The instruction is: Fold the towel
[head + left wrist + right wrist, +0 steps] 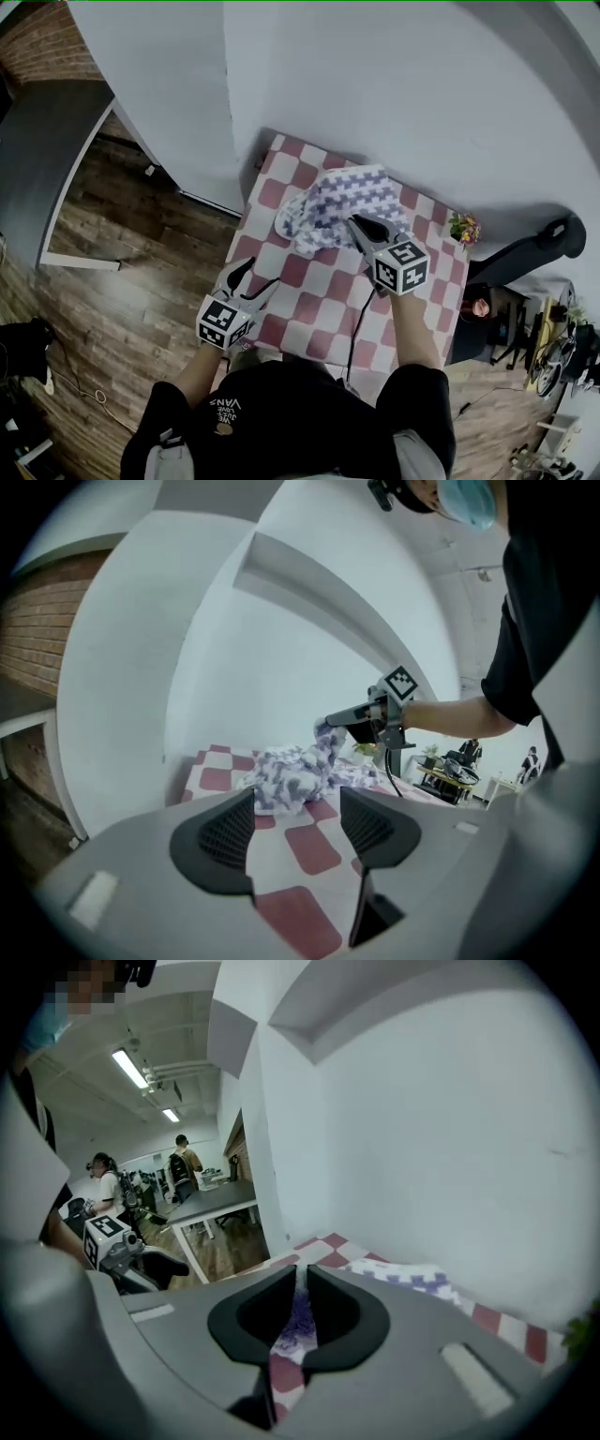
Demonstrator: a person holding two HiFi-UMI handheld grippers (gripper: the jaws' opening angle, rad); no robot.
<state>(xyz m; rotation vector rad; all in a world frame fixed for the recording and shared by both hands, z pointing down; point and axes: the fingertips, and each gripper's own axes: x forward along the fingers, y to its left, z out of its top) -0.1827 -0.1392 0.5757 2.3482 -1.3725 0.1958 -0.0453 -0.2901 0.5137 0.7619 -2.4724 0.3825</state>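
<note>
A purple-and-white checked towel [342,202] lies crumpled at the far side of the table, which is covered by a red-and-white checked cloth [319,292]. My right gripper [357,224] is shut on a fold of the towel and holds it lifted above the heap. In the right gripper view, towel fabric [300,1324] is pinched between the closed jaws [302,1283]. In the left gripper view the towel [292,775] rises toward the right gripper [330,722]. My left gripper [251,278] hovers open near the table's front left, nothing between its fingers [297,822].
A small pot of flowers [463,227] stands at the table's far right corner. A black cable [354,328] runs across the cloth toward me. White wall backs the table; wooden floor and a dark desk [47,159] lie to the left. People stand in the background [180,1171].
</note>
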